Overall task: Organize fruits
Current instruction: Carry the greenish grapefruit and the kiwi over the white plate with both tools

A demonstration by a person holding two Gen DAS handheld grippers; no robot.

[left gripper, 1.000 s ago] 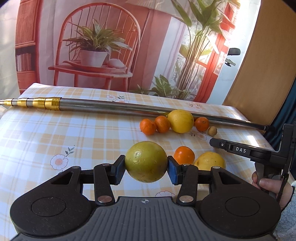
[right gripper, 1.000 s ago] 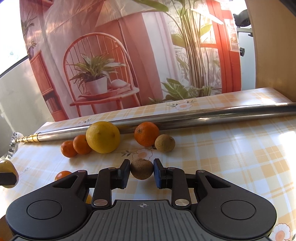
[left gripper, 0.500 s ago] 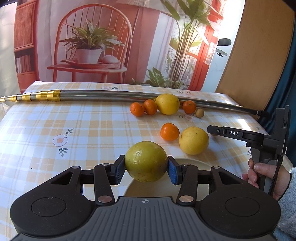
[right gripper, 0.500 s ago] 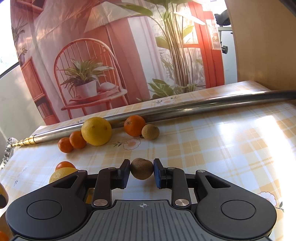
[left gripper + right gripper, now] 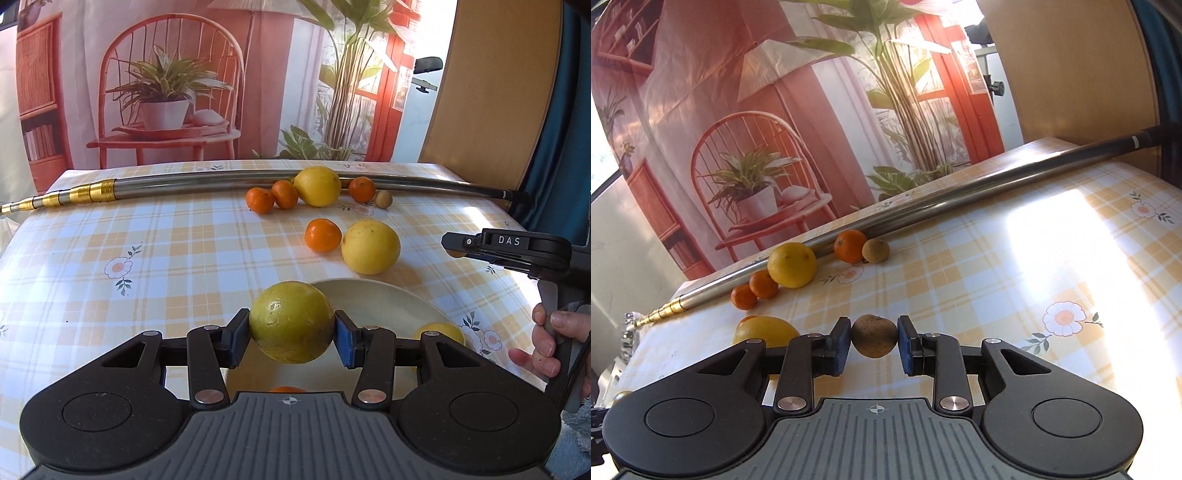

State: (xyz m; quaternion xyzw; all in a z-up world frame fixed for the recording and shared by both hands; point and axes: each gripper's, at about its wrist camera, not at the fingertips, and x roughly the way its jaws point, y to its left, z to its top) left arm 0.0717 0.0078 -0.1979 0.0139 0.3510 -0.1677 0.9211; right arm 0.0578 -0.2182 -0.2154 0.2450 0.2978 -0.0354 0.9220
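Left claw (image 5: 291,332) pinches a yellow-green citrus (image 5: 291,322) above the cream plate (image 5: 388,295); right claw (image 5: 873,341) pinches a small brown fruit (image 5: 874,335) over the bench (image 5: 1015,266). For a clean drop, I would lower the citrus onto bare plate, clear of the lemon (image 5: 441,329) already lying there, then spread the pads slowly so it does not roll.

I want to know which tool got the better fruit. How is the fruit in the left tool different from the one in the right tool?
The yellow-green fruit in the left tool is big, smooth and shiny; the brown fruit in the right tool is small, dull and rough. The yellow-green fruit hangs over a plate; the brown fruit hangs over tablecloth. Both are roundish and squeezed between blue pads.
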